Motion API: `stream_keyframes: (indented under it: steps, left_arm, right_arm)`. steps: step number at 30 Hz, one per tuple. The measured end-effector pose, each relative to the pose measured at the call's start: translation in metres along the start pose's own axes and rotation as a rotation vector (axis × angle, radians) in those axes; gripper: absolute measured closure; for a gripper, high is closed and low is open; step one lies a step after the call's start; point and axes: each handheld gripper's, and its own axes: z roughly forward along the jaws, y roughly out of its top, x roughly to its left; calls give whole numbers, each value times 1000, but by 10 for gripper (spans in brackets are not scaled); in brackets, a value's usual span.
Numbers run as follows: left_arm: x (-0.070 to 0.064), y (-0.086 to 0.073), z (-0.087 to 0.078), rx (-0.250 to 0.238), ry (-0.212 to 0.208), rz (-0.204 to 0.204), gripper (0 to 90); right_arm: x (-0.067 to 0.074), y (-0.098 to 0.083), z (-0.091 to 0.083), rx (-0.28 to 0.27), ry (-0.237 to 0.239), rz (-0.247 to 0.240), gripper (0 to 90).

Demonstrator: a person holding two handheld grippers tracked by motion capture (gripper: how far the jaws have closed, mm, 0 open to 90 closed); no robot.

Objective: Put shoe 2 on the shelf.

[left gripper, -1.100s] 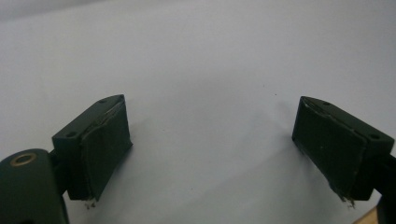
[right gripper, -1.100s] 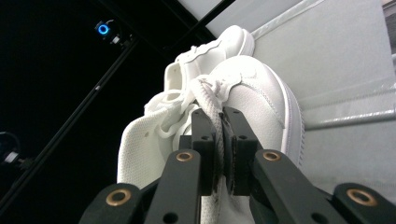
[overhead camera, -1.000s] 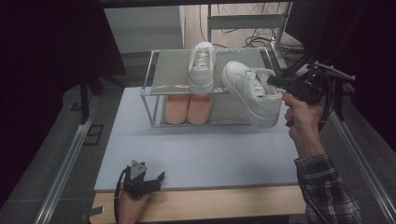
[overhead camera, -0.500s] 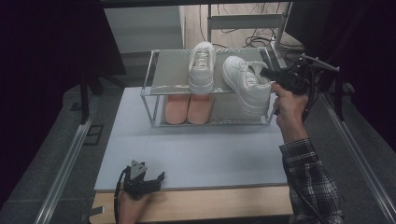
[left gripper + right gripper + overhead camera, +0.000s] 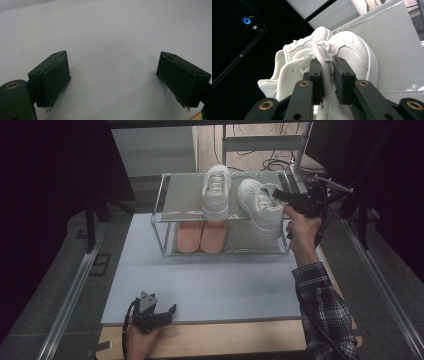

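Note:
A white shoe (image 5: pixel 260 211) rests tilted at the right end of the metal rack's top shelf (image 5: pixel 182 195), its heel past the front edge. My right gripper (image 5: pixel 276 195) comes in from the right at its opening. In the right gripper view its jaws (image 5: pixel 328 77) have just been opening, and the pads still touch the lace and tongue of that shoe (image 5: pixel 355 50) between them. A second white shoe (image 5: pixel 216 192) stands left of it. My left gripper (image 5: pixel 167 311) lies on the table's front edge, open with nothing between its fingers (image 5: pixel 115 82).
A pair of salmon-coloured shoes (image 5: pixel 202 236) sits on the rack's lower level. The rack stands at the back of a pale blue mat (image 5: pixel 215 280) on a wooden table (image 5: pixel 235 340). Metal rails run along both sides, and cables lie on the floor behind.
My right hand has carried the white shoe left and back onto the top shelf, closer to the other white shoe. The left gripper has stayed where it was.

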Motion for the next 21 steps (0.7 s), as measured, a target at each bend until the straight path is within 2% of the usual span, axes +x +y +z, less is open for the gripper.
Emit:
stream_keyframes:
  steps: [3, 5, 9, 21]
  left_arm:
    - [0, 0, 0, 0, 0, 0, 112]
    - [0, 0, 0, 0, 0, 0, 112]
    - [0, 0, 0, 0, 0, 0, 112]
    - [0, 0, 0, 0, 0, 0, 112]
  right_arm:
    - [-1, 0, -1, -2, 40, 15, 638]
    - [0, 0, -1, 4, 42, 6, 589]
    - [1, 0, -3, -1, 33, -22, 549]
    - [-3, 2, -18, -7, 51, -34, 492]
